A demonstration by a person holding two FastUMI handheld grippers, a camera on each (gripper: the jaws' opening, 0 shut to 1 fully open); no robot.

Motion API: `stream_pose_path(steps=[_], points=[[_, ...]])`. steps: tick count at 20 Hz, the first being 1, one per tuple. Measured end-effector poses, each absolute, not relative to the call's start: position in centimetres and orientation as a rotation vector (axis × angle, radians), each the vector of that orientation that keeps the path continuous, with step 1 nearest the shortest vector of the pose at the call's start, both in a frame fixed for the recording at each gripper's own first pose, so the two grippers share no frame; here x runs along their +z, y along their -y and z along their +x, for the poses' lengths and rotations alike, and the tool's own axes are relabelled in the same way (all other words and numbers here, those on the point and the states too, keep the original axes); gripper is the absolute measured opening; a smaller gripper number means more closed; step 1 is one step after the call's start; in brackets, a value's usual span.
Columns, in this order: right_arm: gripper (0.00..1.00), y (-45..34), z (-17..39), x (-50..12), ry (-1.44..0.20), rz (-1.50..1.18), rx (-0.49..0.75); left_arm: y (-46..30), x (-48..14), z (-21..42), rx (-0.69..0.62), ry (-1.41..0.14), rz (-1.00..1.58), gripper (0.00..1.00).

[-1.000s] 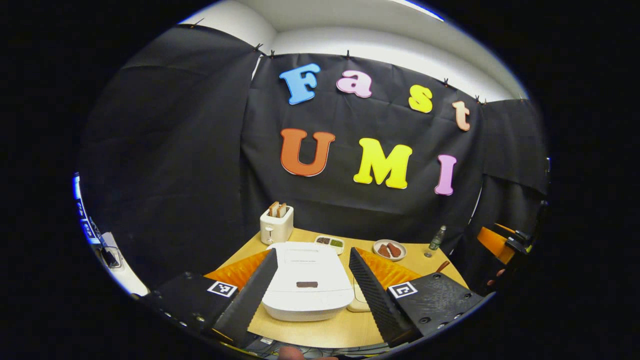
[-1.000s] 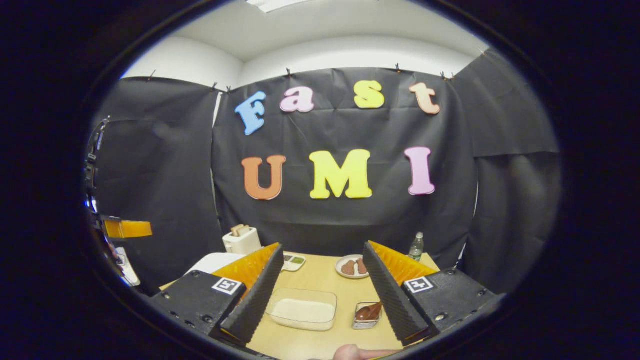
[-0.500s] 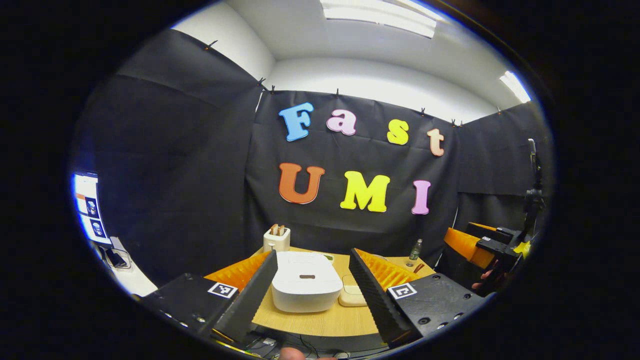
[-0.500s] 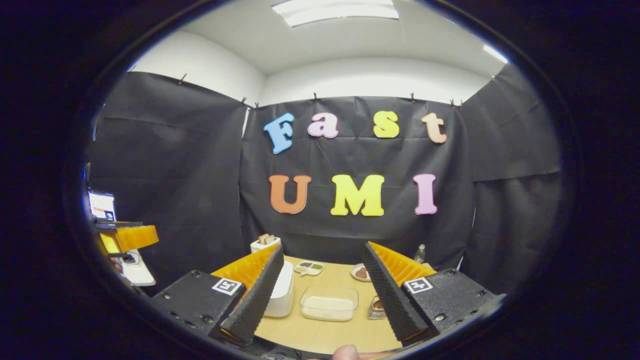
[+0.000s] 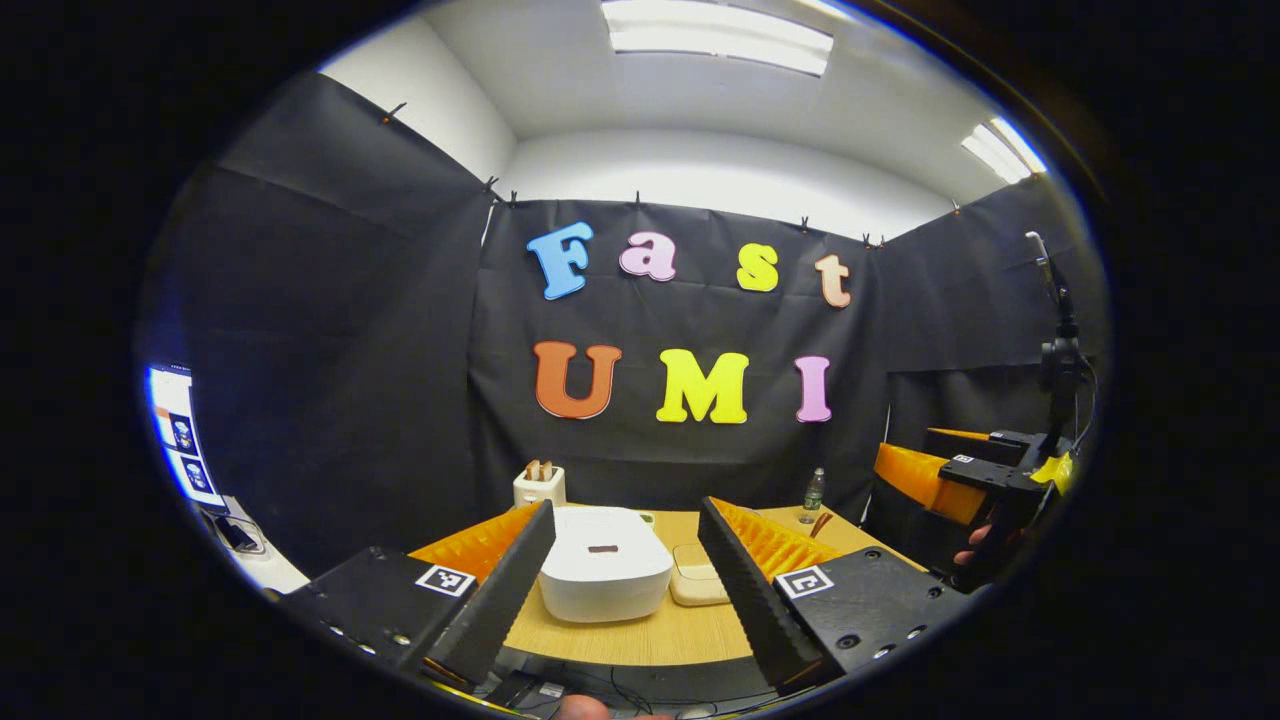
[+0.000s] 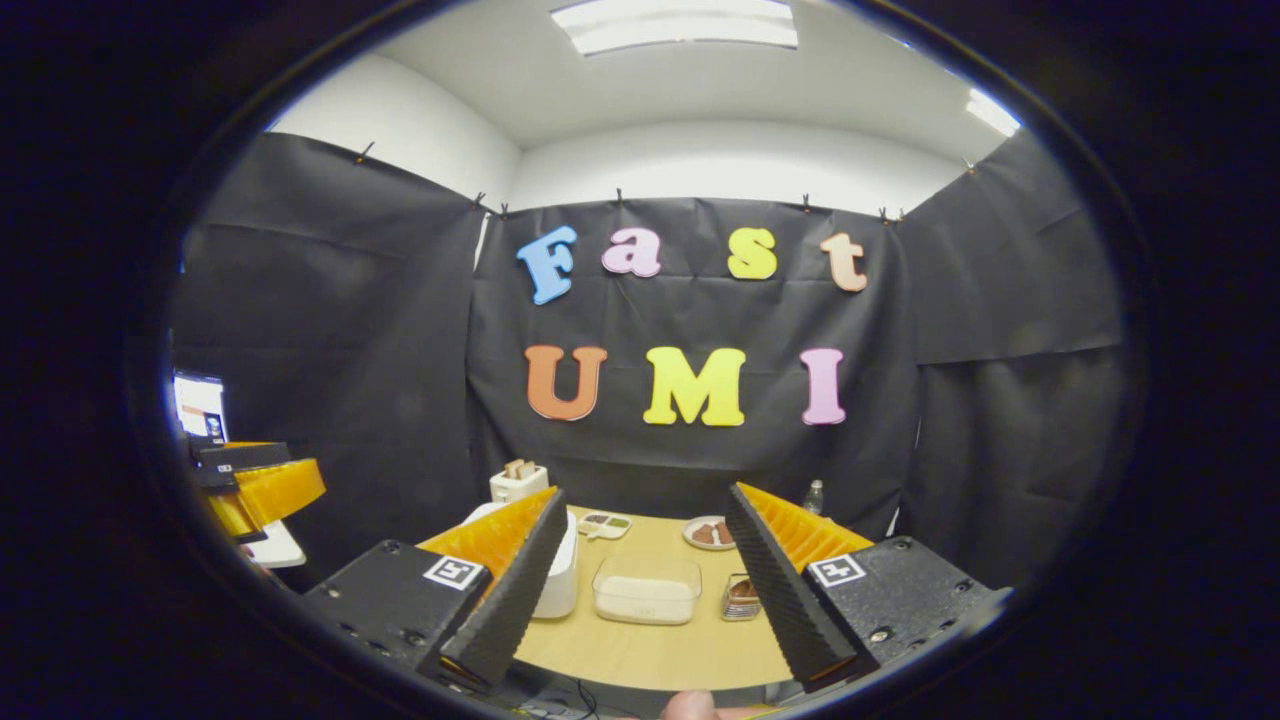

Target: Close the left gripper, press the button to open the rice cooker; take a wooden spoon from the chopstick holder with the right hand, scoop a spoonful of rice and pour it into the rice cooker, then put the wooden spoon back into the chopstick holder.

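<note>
The rice cooker (image 5: 604,563) sits on the wooden counter (image 5: 640,635) with its lid down, a small dark button (image 5: 602,548) on top near the front edge. In the left gripper view the left tongs (image 5: 620,580) hang above the counter's near edge, short of the cooker, with the jaws spread wide and nothing between them; the cooker shows in the gap between the two fingers. Just to the right of the cooker lies a clear container of rice (image 5: 695,585), partly hidden by the right-hand finger. Behind the cooker, at its left rear corner, stands a white toaster (image 5: 539,484) with bread in its slots. Well behind and to the right of the cooker stands a small bottle (image 5: 813,490), and a wooden spoon (image 5: 822,523) handle sticks up near it.

In the right gripper view the right tongs (image 6: 640,580) are likewise released, wide apart and holding nothing, above the counter's near edge. The rice cooker (image 6: 560,575) peeks out beside the left-hand finger; right of the cooker are the container of rice (image 6: 645,590) and, farther right, the chopstick holder (image 6: 741,597) with the spoon's bowl in it. Behind the cooker lie a divided dish (image 6: 603,523) and a plate (image 6: 708,533) of brown food.

The right tongs also appear far right of the cooker in the left gripper view (image 5: 915,478), held by a hand (image 5: 980,545).
</note>
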State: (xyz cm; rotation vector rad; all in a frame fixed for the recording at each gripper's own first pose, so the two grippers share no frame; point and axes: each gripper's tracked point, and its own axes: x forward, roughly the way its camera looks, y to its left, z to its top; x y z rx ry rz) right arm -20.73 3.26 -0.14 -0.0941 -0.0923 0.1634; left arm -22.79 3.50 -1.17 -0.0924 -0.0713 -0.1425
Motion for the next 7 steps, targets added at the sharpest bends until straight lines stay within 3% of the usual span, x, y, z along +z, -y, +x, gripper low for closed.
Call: stream_pose_path(steps=[7], points=[[1.0, -1.2, -20.9, -0.4, 0.097, -0.064, 0.121, -2.7, -0.5, -22.5, -0.147, 0.084, -0.093, 0.94]])
